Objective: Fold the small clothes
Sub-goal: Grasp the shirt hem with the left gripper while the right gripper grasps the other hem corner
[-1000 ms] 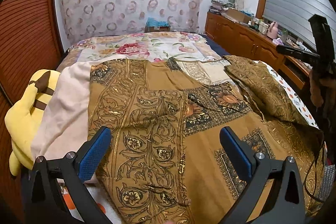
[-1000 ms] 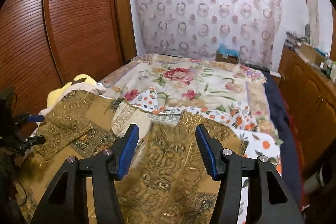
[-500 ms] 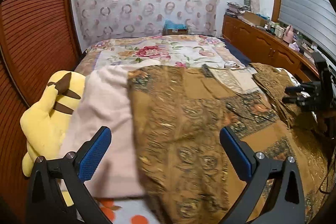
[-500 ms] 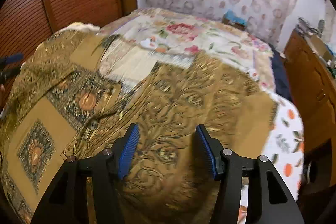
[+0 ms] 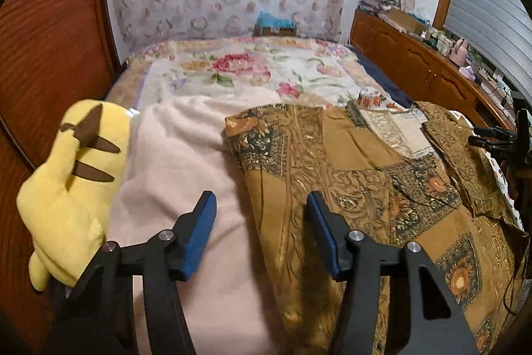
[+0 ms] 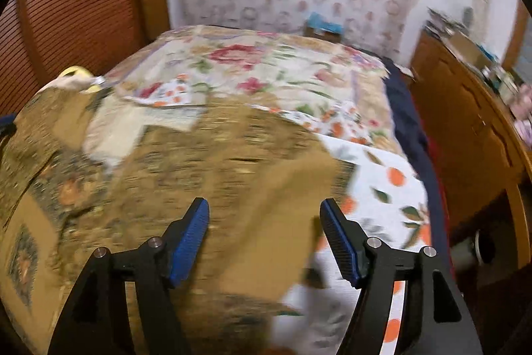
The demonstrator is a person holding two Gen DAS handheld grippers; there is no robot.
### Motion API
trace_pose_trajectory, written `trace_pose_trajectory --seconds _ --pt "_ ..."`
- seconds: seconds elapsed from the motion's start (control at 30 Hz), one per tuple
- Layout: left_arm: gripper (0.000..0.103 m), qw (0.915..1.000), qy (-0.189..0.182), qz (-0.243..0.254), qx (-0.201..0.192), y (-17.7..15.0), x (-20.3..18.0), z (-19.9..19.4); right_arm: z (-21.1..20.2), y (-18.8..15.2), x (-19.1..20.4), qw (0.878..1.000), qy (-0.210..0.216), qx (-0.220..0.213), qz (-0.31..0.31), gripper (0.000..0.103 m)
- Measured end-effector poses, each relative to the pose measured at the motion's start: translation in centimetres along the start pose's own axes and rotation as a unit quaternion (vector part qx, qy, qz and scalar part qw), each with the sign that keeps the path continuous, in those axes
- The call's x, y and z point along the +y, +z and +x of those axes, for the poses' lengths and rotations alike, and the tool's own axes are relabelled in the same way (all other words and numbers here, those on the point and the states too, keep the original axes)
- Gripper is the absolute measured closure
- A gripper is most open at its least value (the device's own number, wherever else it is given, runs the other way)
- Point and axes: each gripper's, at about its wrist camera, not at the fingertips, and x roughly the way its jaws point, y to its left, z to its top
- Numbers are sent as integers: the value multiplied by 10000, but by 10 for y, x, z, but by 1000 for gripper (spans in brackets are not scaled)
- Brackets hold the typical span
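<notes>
A brown, gold-patterned garment (image 5: 365, 188) lies spread on the bed, with its cream inner collar part (image 5: 392, 125) showing. My left gripper (image 5: 261, 232) is open and empty, hovering over the garment's left edge and a pale pink blanket (image 5: 179, 162). My right gripper (image 6: 264, 235) is open and empty above the garment's right part (image 6: 206, 162), near its edge; this view is motion-blurred. The right gripper also shows at the far right of the left wrist view (image 5: 492, 135).
A yellow plush toy (image 5: 69, 188) lies at the bed's left edge by the brown wooden wardrobe (image 5: 50, 39). A floral bedspread (image 5: 252, 69) covers the far bed. An orange-print sheet (image 6: 385, 188) lies right. A wooden cabinet (image 5: 432, 72) with clutter lines the right wall.
The left gripper has swung left, over the garment's left edge and pink blanket, and its jaws have narrowed. The right gripper dropped closer to the garment, shifted right, and its jaws widened.
</notes>
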Motion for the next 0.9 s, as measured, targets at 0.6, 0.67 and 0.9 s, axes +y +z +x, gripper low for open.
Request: trace_pose_trajectory --seconds 0.6,0.67,0.9 --pt "99 9991 -292 275 163 11 -19 12 30 14 -27 9980 474 250 348 77" --pt "99 9989 -349 287 -102 15 -23 -3 24 14 -24 9969 715 286 141 92" --pt "99 9924 -593 162 -1063 40 -33 -76 -61 29 -26 9961 469 -744 -78 97"
